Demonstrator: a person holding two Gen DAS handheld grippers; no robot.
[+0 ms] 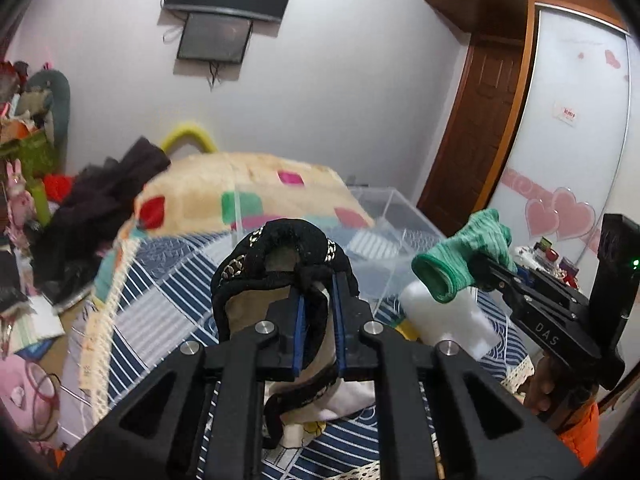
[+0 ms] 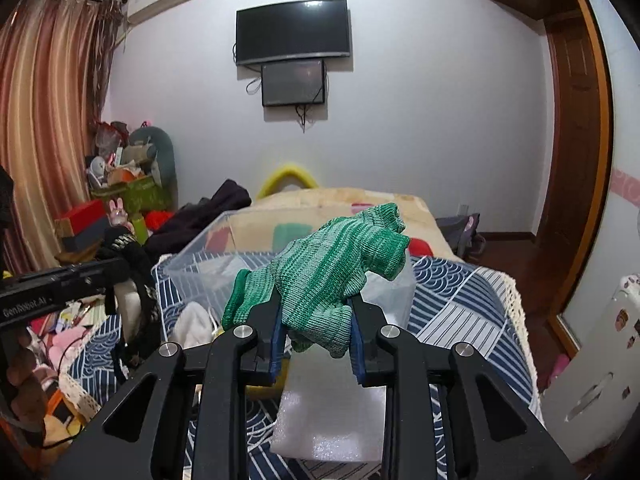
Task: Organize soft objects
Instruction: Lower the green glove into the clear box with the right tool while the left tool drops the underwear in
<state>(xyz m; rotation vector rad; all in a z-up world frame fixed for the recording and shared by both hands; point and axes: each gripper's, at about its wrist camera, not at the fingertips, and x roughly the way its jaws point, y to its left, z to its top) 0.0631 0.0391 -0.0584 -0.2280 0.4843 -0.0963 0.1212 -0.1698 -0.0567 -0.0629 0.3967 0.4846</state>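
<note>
My left gripper [image 1: 318, 300] is shut on a black fabric piece with silver chain trim [image 1: 280, 256] and holds it up above the bed. My right gripper [image 2: 318, 312] is shut on a green knit glove [image 2: 340, 264] and holds it in the air; the glove also shows in the left wrist view [image 1: 468, 252]. A clear plastic bin [image 2: 200, 252] stands open on the bed just beyond both grippers; it also shows in the left wrist view [image 1: 400, 216]. White foam sheet [image 2: 332, 420] lies on the bed under the right gripper.
The bed has a blue-and-white patterned cover [image 2: 460, 308] and a beige blanket with coloured squares [image 1: 240, 192] at the far end. Dark clothes [image 1: 104, 200] lie at the left. A cluttered shelf [image 2: 124, 188] stands by the curtain. A wardrobe [image 1: 580, 120] is at the right.
</note>
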